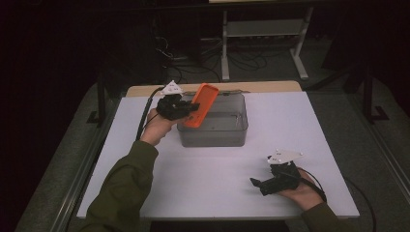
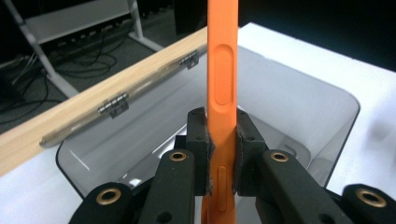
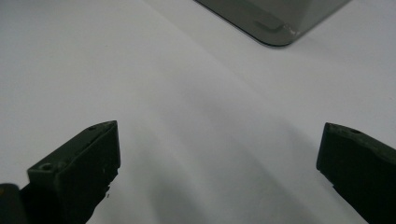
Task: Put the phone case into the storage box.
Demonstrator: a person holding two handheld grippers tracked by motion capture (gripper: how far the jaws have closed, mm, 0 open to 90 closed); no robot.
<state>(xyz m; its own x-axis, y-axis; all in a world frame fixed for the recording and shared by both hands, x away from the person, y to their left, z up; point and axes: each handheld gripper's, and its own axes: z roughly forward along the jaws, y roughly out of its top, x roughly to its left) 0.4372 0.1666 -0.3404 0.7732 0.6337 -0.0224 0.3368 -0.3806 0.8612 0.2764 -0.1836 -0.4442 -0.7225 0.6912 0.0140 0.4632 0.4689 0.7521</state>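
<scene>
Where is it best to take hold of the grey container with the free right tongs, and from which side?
Probably its near right wall, from above: the grey container is open-topped with thin upright walls, so one jaw could go inside and one outside. The right tongs are open; the left tongs hold the orange case over the far left corner.

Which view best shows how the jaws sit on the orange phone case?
The left gripper view: the left gripper has both pads pressed on the orange phone case, edge-on over the grey bin. The high view shows the case tilted above the bin, the grip too small to judge.
</scene>
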